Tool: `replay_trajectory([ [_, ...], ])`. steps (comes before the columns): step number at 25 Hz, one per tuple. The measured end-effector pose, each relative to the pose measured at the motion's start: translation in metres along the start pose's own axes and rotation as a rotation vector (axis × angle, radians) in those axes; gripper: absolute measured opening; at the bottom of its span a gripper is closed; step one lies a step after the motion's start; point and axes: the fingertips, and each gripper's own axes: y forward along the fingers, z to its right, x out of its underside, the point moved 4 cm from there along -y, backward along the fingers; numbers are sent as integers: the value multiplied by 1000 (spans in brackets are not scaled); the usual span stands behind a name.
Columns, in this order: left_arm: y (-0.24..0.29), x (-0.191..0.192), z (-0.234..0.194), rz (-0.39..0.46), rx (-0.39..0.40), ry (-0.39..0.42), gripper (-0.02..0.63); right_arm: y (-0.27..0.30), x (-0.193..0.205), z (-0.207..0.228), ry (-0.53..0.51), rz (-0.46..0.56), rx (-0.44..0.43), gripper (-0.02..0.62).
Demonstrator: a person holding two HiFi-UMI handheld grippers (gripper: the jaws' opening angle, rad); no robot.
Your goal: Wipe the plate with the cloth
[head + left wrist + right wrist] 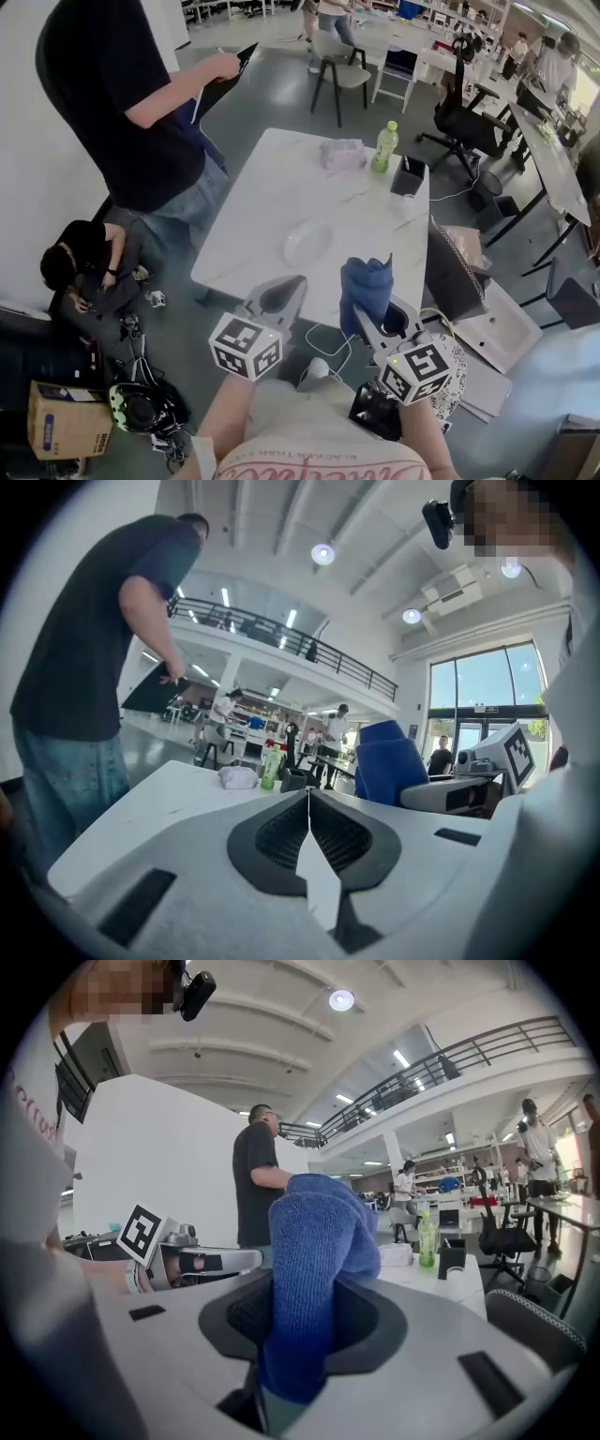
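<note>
Desk (pixel 244 206): white, plate (pixel 307 242) lying mid-surface.
Left gripper (pixel 292 284): fingers together, empty.
Right gripper (pixel 373 317): fingers clamped on cloth (pixel 366 281).
Risk: we could skid the unheld plate wiping.

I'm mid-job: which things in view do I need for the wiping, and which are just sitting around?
Needed: cloth, clamped in the right gripper; plate, on the table.
Lying about: bottle, white bundle, black box, all at the table's far end.
</note>
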Motion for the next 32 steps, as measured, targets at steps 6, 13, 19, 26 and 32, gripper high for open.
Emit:
replay_trajectory([
  [6, 31, 2, -18, -29, -21, -30, 3, 29, 0, 29, 10, -14, -22, 124],
  [13, 64, 10, -55, -117, -8, -72, 90, 65, 0, 57, 33, -38, 7, 124],
  [19, 82, 17, -91, -199, 26, -91, 239, 103, -2, 62, 48, -69, 30, 124],
  [26, 103, 35, -137, -343, 102, -41, 247, 151, -4, 65, 67, -82, 72, 124],
  [32, 121, 50, -178, -409, 159, -63, 230, 181, 1, 65, 80, -119, 112, 124],
])
